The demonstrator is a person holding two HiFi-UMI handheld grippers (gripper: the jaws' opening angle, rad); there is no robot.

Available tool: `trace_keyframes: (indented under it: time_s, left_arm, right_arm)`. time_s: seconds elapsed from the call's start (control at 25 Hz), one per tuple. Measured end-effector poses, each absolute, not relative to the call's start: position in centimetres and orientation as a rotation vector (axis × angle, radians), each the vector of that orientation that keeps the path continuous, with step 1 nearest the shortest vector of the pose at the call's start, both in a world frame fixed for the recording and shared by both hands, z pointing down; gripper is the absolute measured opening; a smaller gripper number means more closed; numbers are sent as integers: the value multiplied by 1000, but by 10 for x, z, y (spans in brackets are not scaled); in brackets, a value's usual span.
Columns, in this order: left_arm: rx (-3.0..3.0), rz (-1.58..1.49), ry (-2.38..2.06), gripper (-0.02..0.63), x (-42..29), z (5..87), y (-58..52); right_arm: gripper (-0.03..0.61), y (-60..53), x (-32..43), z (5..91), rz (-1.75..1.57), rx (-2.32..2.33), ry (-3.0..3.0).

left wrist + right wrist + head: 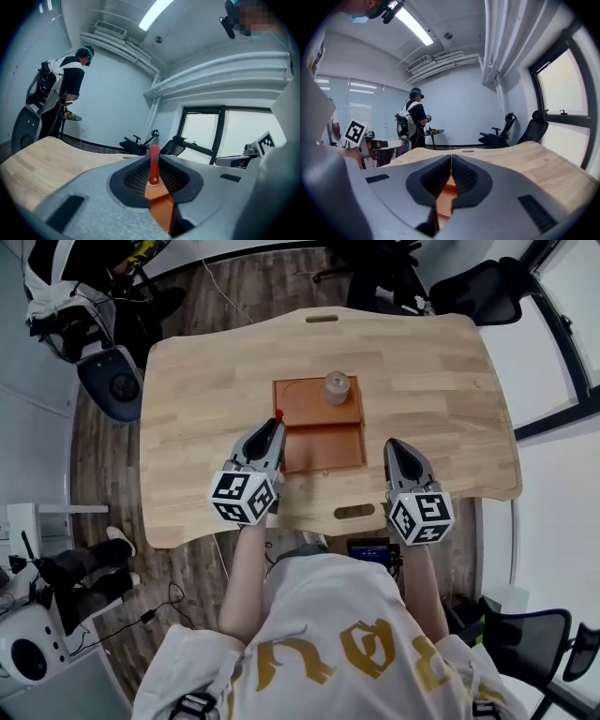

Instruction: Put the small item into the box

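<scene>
In the head view we see the left gripper (273, 432) holding the small red item (278, 414) at the left edge of the open brown box (319, 451), while the right gripper (395, 450) hangs beside the box. In the left gripper view the jaws are clamped on this thin item, upright between them; we judge it light, stiff and smooth, best held by its flat sides. In the right gripper view the jaws are pressed together on nothing.

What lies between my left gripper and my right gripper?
The near half of the brown box, in the head view; the left gripper is shut on a small red item, the right gripper shut empty.
</scene>
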State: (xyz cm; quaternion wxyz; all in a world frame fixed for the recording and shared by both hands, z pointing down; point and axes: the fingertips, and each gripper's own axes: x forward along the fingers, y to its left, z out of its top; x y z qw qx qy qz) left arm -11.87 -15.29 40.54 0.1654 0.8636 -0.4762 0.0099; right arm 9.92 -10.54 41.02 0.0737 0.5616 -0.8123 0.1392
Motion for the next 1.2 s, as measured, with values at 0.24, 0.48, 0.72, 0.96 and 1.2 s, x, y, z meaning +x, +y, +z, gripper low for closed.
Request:
trace_keyframes:
  time_s: [0.24, 0.48, 0.72, 0.96, 1.2]
  left_arm:
    - [2507, 48, -1274, 57, -111, 403, -165]
    - [2495, 68, -1262, 57, -112, 416, -173]
    - [2507, 79, -1249, 57, -103, 421, -178]
    - [2490, 85, -1285, 57, -107, 425, -186]
    - [2464, 113, -1295, 57, -117, 435, -195]
  right_arm:
    - [12, -122, 90, 417, 434, 1660, -2428]
    - [12, -130, 89, 418, 411, 1668, -2421]
    - [12, -135, 97, 426, 436, 1678, -2416]
    - [12, -148, 93, 434, 446, 1635, -2436]
    - [12, -159, 87, 439, 456, 1608, -2441]
